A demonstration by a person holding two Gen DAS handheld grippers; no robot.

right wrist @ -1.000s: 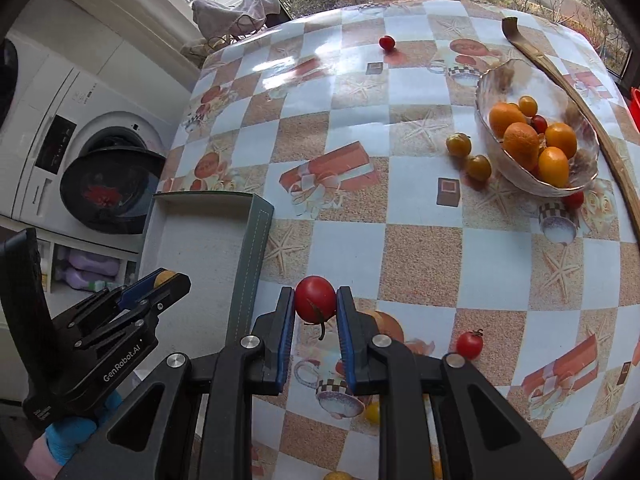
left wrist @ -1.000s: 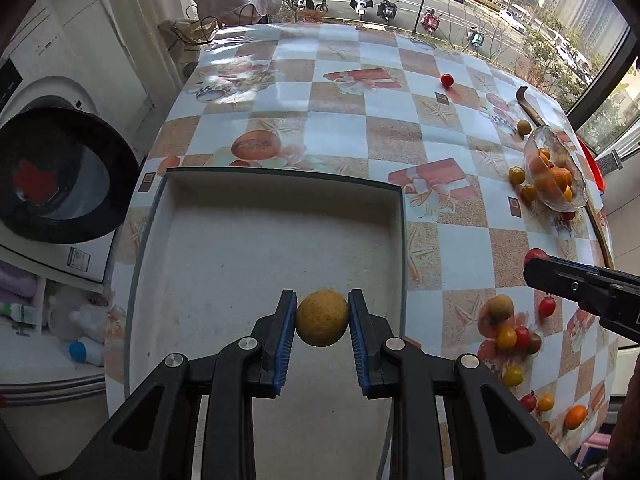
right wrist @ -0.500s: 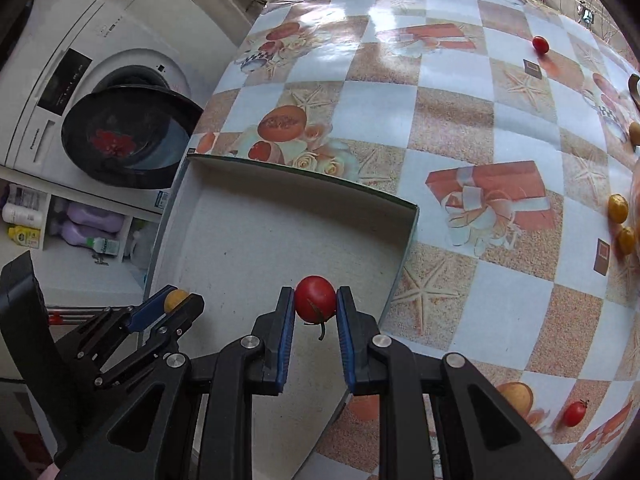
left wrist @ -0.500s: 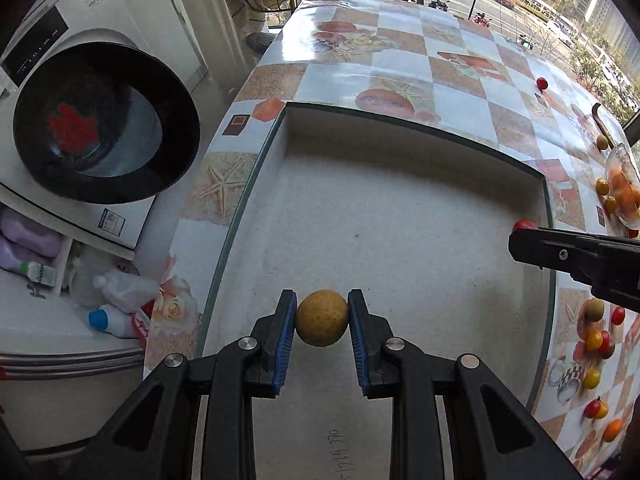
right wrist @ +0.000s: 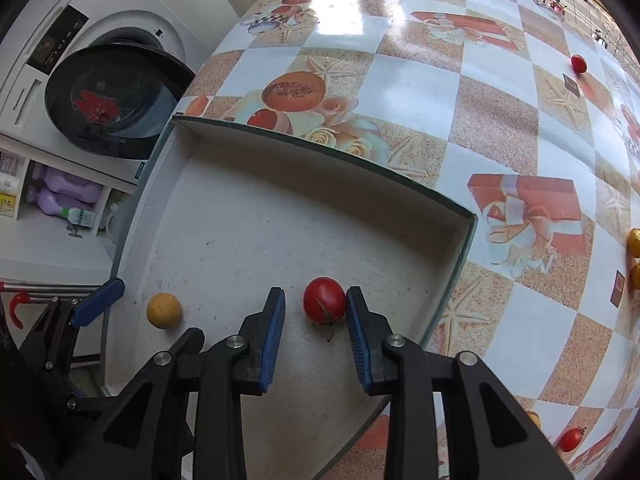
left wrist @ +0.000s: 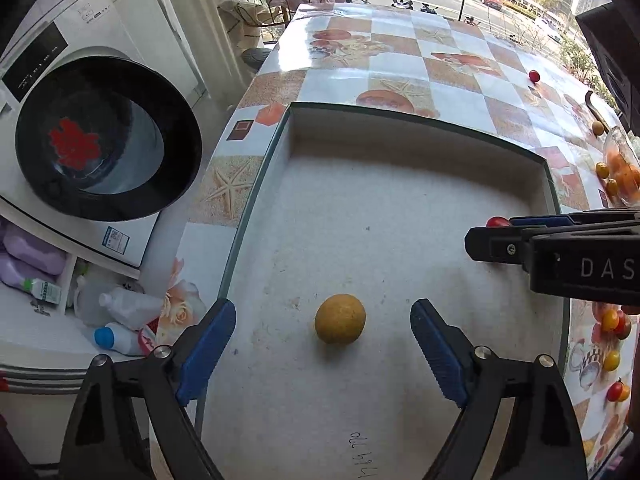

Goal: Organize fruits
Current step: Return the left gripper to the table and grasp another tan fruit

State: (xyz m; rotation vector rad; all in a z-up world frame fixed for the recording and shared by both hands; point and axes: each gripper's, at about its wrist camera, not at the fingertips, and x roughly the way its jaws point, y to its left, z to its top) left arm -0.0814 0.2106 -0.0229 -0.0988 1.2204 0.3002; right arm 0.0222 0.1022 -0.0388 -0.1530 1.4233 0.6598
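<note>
A shallow white tray (left wrist: pixel 400 148) with a green rim lies on the checkered table. My left gripper (left wrist: pixel 323 334) is open wide, and a round yellow fruit (left wrist: pixel 340 324) rests on the tray floor between its jaws, touching neither. The fruit also shows in the right wrist view (right wrist: pixel 164 310). My right gripper (right wrist: pixel 316 330) is open, and a red tomato (right wrist: pixel 325 300) lies on the tray floor between its blue pads, close to the right one. The right gripper (left wrist: pixel 480 242) reaches in from the right in the left wrist view, with the tomato (left wrist: pixel 497 222) at its tip.
Several small red, yellow and orange fruits lie on the table right of the tray (left wrist: pixel 612 320). A glass bowl of oranges (left wrist: pixel 624 168) stands at the far right. A lone red tomato (right wrist: pixel 578 64) lies far back. A washing machine (left wrist: pixel 108 136) and bottles stand left of the table.
Both grippers have opened. The yellow fruit and the red tomato have left the jaws and now rest on the tray floor. Both grippers have come lower over the tray.
</note>
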